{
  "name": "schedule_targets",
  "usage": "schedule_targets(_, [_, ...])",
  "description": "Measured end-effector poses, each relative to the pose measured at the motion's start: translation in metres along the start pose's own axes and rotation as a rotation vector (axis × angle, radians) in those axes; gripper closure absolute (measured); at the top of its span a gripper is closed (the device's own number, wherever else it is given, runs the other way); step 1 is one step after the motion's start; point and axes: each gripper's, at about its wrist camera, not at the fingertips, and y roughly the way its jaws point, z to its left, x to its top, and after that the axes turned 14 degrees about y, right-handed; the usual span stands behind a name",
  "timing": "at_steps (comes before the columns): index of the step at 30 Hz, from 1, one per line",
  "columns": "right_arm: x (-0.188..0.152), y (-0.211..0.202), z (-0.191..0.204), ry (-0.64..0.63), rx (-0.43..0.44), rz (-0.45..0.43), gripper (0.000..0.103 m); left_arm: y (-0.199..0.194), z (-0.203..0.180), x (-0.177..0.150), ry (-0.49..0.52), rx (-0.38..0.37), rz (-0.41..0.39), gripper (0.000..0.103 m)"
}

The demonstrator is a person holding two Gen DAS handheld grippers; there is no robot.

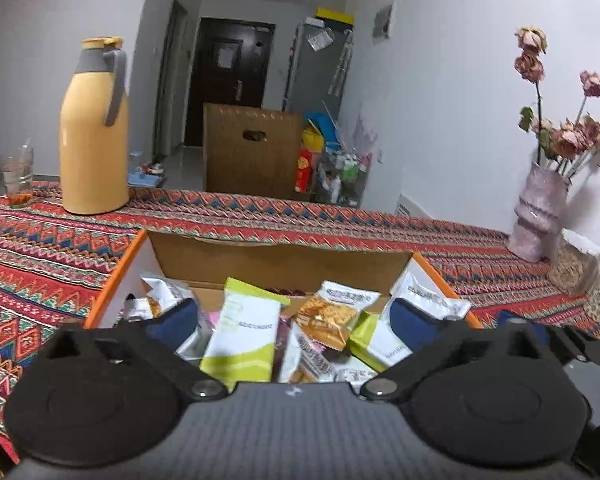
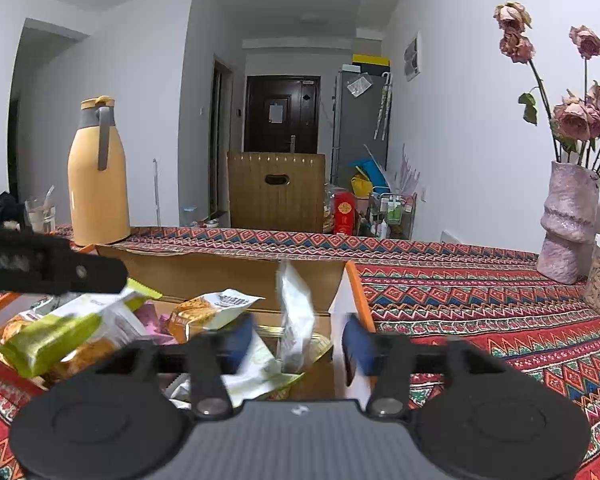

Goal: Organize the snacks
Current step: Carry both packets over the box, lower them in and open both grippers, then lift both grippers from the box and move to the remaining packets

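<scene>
patterned cloth covers the table [image 1: 60, 248], where a box [image 1: 284, 260] holds the snacks [image 1: 244, 332]. left gripper [image 1: 296, 316] gapes over them, pinching nothing. right gripper [image 2: 296, 340] is spread at the box's right end, a white packet [image 2: 296, 316] loose between its fingers.

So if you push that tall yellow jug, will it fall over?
The yellow jug probably tips sooner than slides: it is tall and narrow on a woven tablecloth. Its smooth sides look slippery; the grey handle seems safer.

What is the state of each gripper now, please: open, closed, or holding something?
Left gripper: open, holding nothing, above the snack packets in the box.
Right gripper: open, gripping nothing; a white packet stands between its jaws.
</scene>
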Motion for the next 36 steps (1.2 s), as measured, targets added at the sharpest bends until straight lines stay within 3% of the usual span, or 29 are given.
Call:
schedule_targets(2, [0.000,-0.003,0.000,0.003,-0.002,-0.017,0.008,0.000,0.001,0.001,-0.009,-0.003,0.000,0.000])
schedule_targets(4, [0.001,-0.005,-0.002,0.012,0.000,-0.028,0.000,0.001,0.001,0.001,-0.013,0.005,0.006,0.000])
schedule_targets(16, [0.003,-0.011,-0.003,0.028,0.007,-0.050,0.000,-0.003,-0.001,0.003,-0.014,0.021,0.002,0.000])
schedule_targets(28, [0.007,-0.033,0.005,0.010,0.041,-0.096,0.000,-0.037,-0.004,0.015,-0.004,0.036,-0.050,0.000])
schedule_targets(36, [0.009,-0.059,0.008,-0.002,0.059,-0.095,0.000,-0.054,0.014,-0.003,0.034,0.056,-0.010,0.000])
